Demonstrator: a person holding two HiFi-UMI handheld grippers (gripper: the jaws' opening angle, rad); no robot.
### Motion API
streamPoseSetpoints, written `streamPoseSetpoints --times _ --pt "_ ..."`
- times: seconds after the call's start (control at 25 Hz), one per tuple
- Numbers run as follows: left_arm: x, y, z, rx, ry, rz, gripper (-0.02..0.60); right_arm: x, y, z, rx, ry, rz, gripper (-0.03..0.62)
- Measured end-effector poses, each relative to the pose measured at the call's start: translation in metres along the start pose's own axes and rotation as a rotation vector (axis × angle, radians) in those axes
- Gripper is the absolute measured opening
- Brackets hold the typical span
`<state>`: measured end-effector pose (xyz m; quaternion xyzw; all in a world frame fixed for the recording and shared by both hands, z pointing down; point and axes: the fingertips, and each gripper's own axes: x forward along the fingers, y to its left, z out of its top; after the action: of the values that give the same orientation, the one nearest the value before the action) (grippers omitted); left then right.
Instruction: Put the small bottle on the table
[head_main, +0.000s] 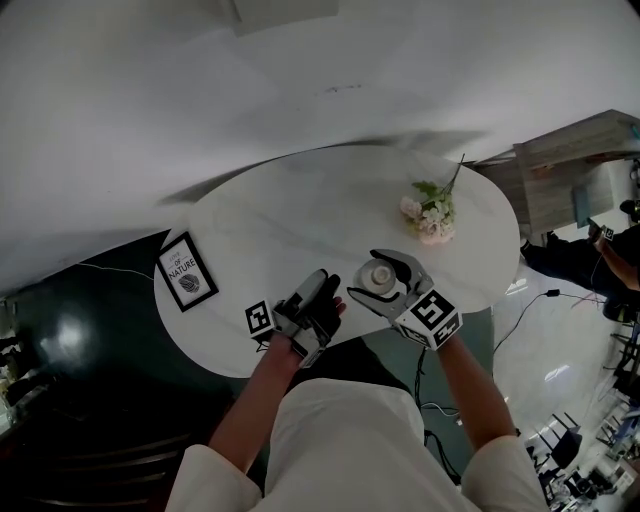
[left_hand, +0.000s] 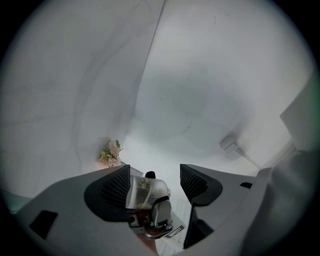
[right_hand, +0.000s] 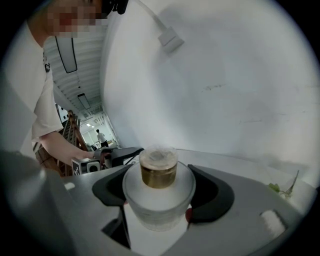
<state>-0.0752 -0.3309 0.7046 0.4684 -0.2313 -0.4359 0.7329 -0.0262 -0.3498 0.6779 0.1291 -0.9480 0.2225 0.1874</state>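
A frosted white bottle (right_hand: 159, 195) with a gold collar and a frosted cap sits between my right gripper's (right_hand: 163, 191) jaws, and both pads press its sides. The head view shows this bottle (head_main: 379, 276) and gripper (head_main: 374, 270) over the near edge of the white oval table (head_main: 300, 220). My left gripper (head_main: 325, 288) is just to its left. In the left gripper view a small clear bottle (left_hand: 145, 192) with a dark cap lies against the left pad of the left gripper (left_hand: 155, 182). The right pad stands apart from it.
Pink flowers (head_main: 430, 215) lie on the table's far right and show again (left_hand: 109, 154) in the left gripper view. A black-framed picture (head_main: 186, 272) sits at the table's left end. A wooden shelf (head_main: 570, 170) and a cable (head_main: 540, 300) are at the right.
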Motion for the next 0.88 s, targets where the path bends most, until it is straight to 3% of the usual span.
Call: streamPoseSetpoints --times 0.48,0.88 --pt "-0.012 0.01 0.033 0.036 -0.027 0.013 0.296 0.036 -0.059 -0.061 0.093 0.037 -0.111 0.35" --pt "-0.014 0.026 0.045 0.034 -0.022 0.025 0.296 0.056 -0.091 -0.107 0.083 0.103 -0.208 0.349"
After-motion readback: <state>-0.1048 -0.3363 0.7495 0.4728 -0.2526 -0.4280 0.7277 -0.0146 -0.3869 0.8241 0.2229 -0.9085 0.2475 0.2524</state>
